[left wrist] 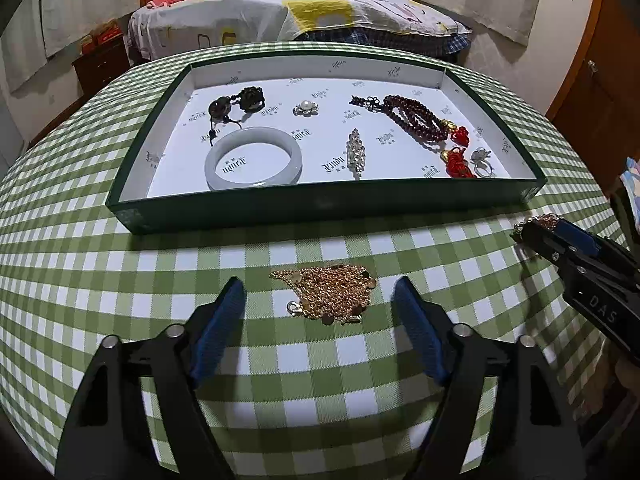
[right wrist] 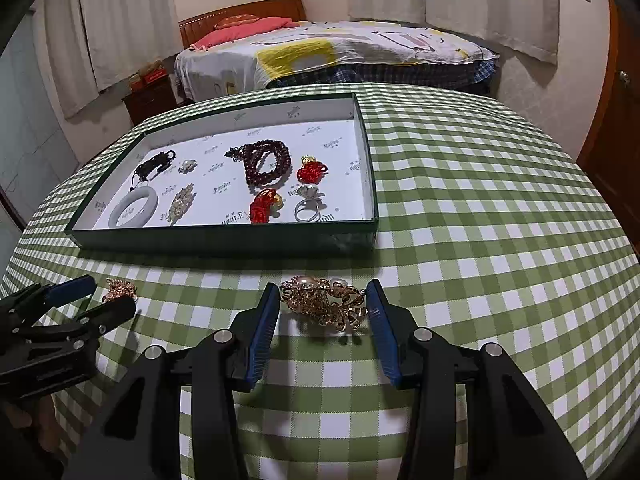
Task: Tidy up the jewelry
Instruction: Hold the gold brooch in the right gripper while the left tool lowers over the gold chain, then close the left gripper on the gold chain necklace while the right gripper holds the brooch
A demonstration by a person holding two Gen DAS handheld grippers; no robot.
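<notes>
Jewelry is what both hands are sorting, and most of it already lies in the green tray with the white floor.

From the left wrist view, a heap of thin gold chain sits on the checked tablecloth, just in front of the tray. The left gripper points down at it with one blue pad on each side. Its jaws are apart and do not touch the chain, so I think it is getting ready to pinch it. Inside the tray, a pale jade bangle lies near the front wall, and dark red beads lie toward the right end. They are spread out so each piece has its own spot.

From the right wrist view, a chunky gold chain with pearls also lies on the cloth in front of the tray. The right gripper has it between its pads. The right pad looks very near one end, but the jaws are still apart.

Beyond the tray is a bed with pale curtains behind it.
</notes>
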